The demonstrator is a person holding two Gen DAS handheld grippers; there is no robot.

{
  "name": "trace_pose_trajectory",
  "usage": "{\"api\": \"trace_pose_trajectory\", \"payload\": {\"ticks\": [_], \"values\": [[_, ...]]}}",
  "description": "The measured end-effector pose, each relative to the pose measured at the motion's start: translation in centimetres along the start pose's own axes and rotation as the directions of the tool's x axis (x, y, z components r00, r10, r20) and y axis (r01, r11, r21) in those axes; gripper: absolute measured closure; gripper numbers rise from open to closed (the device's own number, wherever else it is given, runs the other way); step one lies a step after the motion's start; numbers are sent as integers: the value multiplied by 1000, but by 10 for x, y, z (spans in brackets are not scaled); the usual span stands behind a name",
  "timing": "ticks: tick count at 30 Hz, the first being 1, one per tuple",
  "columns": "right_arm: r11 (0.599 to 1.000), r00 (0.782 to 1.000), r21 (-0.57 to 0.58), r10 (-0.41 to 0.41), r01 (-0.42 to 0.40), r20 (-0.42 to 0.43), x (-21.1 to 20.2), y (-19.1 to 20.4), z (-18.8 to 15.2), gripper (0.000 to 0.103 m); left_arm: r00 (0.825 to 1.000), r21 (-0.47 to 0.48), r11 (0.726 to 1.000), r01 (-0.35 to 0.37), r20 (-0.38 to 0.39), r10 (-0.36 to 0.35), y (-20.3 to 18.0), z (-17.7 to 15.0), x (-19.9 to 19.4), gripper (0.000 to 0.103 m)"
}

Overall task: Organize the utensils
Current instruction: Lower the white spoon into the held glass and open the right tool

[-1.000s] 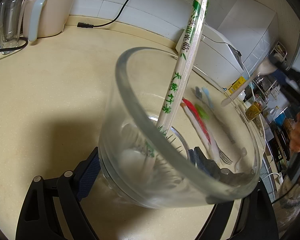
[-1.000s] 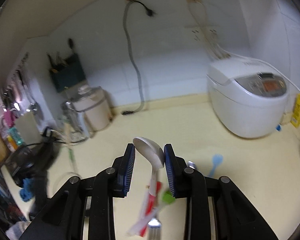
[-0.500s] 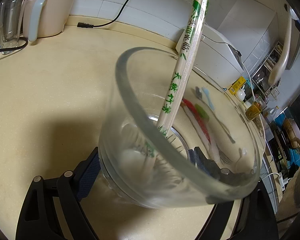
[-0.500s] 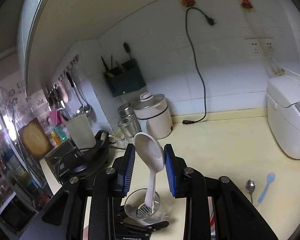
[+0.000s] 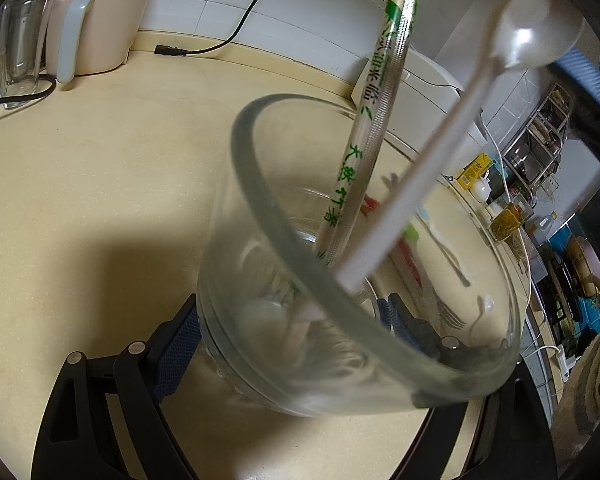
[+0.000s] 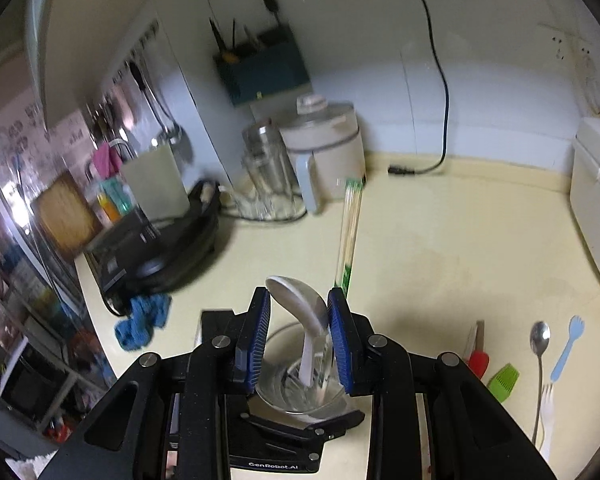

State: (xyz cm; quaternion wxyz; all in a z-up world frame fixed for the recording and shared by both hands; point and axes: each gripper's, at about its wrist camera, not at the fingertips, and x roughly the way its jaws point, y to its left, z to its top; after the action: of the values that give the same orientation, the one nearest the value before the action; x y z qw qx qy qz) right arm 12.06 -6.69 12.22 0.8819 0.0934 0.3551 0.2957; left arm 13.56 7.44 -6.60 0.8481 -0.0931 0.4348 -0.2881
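Now the right gripper (image 6: 299, 336) clamps the white spoon (image 6: 301, 312), its handle inside the glass cup (image 5: 359, 272) rim beside wrapped chopsticks (image 5: 363, 152); the left gripper (image 5: 296, 332) clamps the cup.

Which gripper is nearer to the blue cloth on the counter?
Cannot tell. The blue cloth shows only in the right wrist view; the left gripper clamps the glass beside it, and the right gripper hangs above.

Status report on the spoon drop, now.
Left gripper shut on glass cup. Right gripper shut on white spoon, handle inside cup beside wrapped chopsticks. Nothing blocking.
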Motion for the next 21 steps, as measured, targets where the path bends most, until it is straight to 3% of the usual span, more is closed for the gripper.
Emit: {"api": "trace_pose_trajectory", "payload": {"ticks": [11,21], "values": [[998,999,53,-27,29,-47,15,-11,-7,71,1000,0,1000,0,0,0,0,0,0,13],[995,999,100,-31,27,42,-19,-30,-14,70,1000,0,1000,0,0,0,0,0,0,13]]}}
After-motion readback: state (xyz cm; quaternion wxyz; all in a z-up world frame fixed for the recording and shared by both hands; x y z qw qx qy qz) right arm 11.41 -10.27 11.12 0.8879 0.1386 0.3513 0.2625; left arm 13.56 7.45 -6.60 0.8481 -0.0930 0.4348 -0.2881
